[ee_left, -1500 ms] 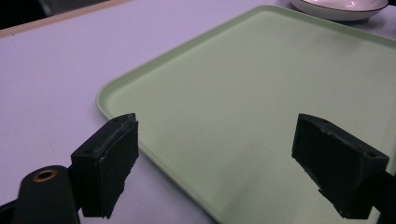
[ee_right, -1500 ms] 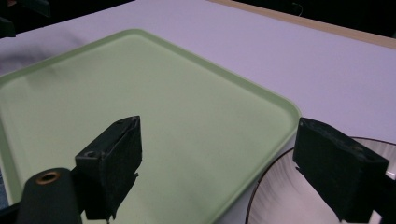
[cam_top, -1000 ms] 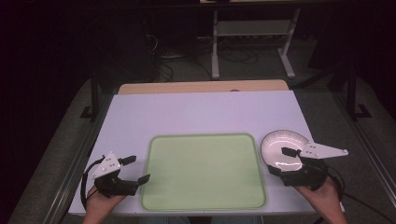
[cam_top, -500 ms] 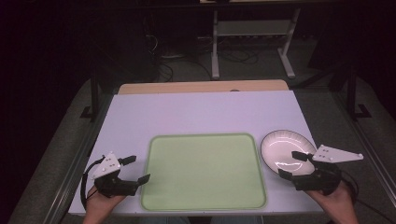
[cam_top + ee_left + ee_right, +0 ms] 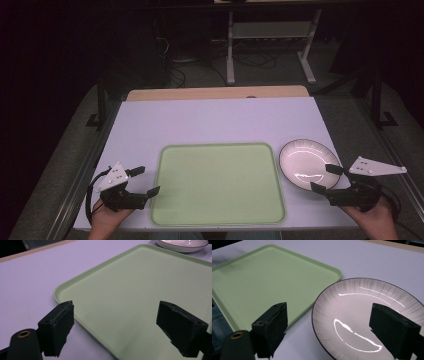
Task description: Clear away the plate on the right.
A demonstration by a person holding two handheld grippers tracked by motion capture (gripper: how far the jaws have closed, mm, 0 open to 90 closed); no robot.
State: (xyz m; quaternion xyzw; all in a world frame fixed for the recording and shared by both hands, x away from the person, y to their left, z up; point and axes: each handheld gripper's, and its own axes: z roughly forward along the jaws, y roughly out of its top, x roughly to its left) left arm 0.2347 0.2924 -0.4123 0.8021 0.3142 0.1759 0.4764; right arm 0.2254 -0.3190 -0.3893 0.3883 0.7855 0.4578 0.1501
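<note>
A white table (image 5: 215,120) in a dark room carries a green tray (image 5: 217,182) near centre, with a dark-rimmed white plate (image 5: 306,162) just right of it. The left gripper (image 5: 142,181) sits at the tray's near-left edge and the right gripper (image 5: 326,178) at the plate's near rim, both with jaws apart and empty. The person's hands are cut off by the near frame edge.

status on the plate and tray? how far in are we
Early, by the look of it. Done: nothing visibly; the green tray is bare and the white plate sits on the table beside the tray's right edge, not on it. In hand: neither gripper holds anything. The right gripper is open just short of the plate's near rim; the left gripper is open at the tray's left edge. Left: probably gripping the plate and moving it.
</note>
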